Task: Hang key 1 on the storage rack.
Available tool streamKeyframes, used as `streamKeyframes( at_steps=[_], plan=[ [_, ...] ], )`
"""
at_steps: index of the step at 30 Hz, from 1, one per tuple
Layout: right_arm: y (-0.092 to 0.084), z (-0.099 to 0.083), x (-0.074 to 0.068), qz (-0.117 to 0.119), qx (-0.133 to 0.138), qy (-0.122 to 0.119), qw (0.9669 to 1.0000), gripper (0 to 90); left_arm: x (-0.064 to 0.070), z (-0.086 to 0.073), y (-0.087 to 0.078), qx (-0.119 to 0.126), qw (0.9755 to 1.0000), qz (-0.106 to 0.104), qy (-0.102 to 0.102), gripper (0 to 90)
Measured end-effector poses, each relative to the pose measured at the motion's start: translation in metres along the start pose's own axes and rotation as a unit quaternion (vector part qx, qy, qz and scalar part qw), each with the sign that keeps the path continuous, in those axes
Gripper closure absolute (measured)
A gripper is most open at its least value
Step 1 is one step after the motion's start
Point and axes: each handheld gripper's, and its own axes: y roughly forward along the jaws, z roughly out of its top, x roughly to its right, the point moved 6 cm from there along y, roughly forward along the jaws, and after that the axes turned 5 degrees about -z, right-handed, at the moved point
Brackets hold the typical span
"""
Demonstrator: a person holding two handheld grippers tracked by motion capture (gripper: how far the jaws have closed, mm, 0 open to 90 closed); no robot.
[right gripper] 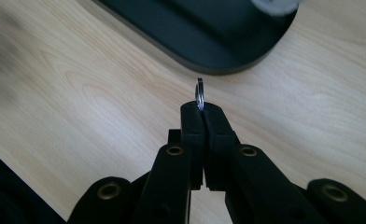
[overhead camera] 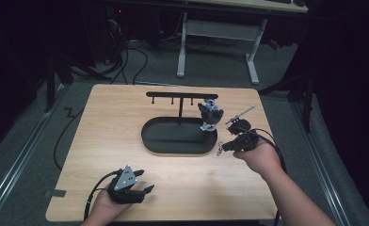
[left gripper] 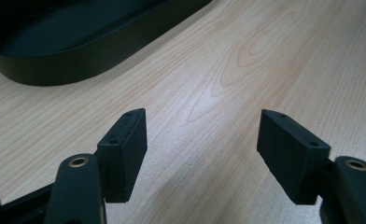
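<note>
My right gripper (overhead camera: 226, 147) hovers over the table just off the right end of the black oval tray (overhead camera: 154, 141). In the right gripper view its jaws (right gripper: 202, 112) are shut on a small metal key ring (right gripper: 200, 93), held edge-on. A short charm (overhead camera: 218, 150) hangs from the tips. A black T-shaped hook stand (overhead camera: 180, 95) rises from the tray. A dark figurine (overhead camera: 210, 114) with a pale base stands at the tray's right end. My left gripper (overhead camera: 144, 192) rests near the front edge, open (left gripper: 202, 135), with bare wood between its pads.
A thin metal rod on a black piece (overhead camera: 241, 117) sits just behind my right hand. The tray's near wall (left gripper: 78, 70) lies ahead and left of the left gripper. Cables trail from both grippers. Beyond the table's far edge are white desk legs (overhead camera: 181, 47).
</note>
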Motion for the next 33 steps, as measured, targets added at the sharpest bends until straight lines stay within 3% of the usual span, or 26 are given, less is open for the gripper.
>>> streamKeyframes(
  at_steps=[11,20,33],
  plan=[
    [-0.005,0.047,-0.011,0.005,0.009,-0.016,0.9998,89.2,-0.001,0.000,-0.001,0.000,1.0000,0.001,0.001,34.0],
    [-0.009,0.073,-0.017,0.009,0.008,-0.013,0.9998,89.2,-0.002,-0.001,0.000,-0.001,1.0000,0.004,0.003,34.0],
    [-0.015,0.115,-0.018,-0.007,0.021,-0.017,0.9996,89.2,-0.003,-0.001,-0.001,-0.001,1.0000,0.003,0.003,34.1]
  ],
)
